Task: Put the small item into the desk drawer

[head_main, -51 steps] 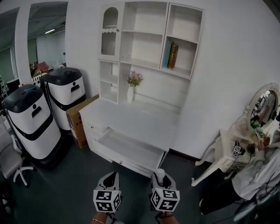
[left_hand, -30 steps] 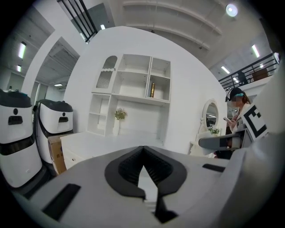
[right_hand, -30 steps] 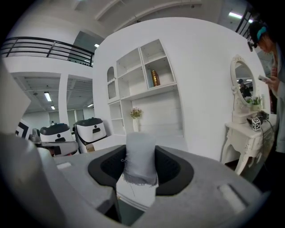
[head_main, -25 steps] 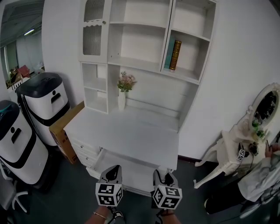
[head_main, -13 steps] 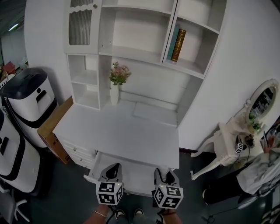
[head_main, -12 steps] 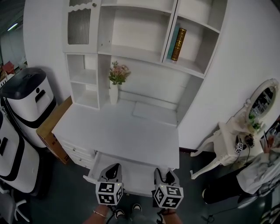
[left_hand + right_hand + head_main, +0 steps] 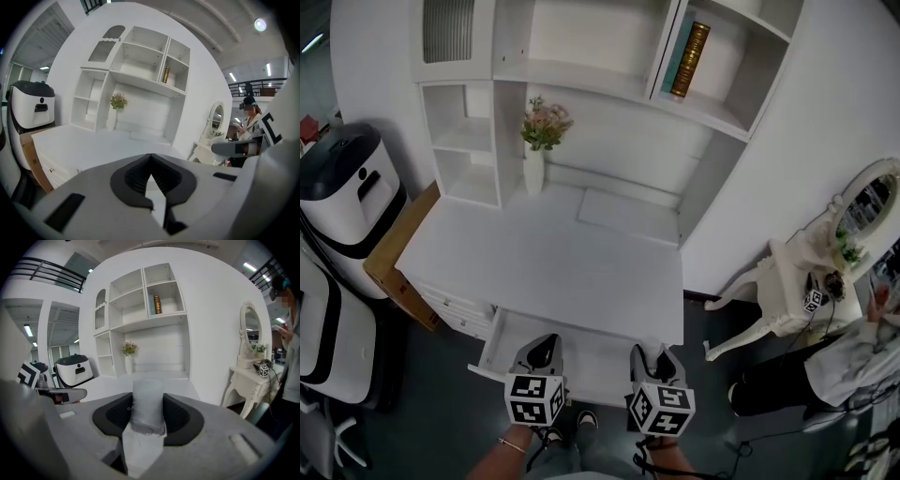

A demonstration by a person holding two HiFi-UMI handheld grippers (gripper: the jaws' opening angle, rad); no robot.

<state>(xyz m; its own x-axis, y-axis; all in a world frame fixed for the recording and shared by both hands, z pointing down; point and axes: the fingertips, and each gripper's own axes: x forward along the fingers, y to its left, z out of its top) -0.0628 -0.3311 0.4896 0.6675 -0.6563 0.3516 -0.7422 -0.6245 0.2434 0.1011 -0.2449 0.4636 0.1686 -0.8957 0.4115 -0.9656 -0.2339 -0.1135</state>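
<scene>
Right gripper [image 7: 653, 360] is clamped on the roll [image 7: 147, 401], a small white cylinder of gauzy, woven stuff, upright between the jaws, its lower edge frayed with a loose thread or two. Left gripper [image 7: 542, 352] carries nothing, its jaw tips pressed together. In the head view both hang side by side over the front of the open drawer [image 7: 592, 359], which juts out from under the white desk [image 7: 534, 272], so the roll is above it, not inside.

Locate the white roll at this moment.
Right gripper view, centre: the roll is clamped in the right gripper, by the open drawer at the desk's front.
</scene>
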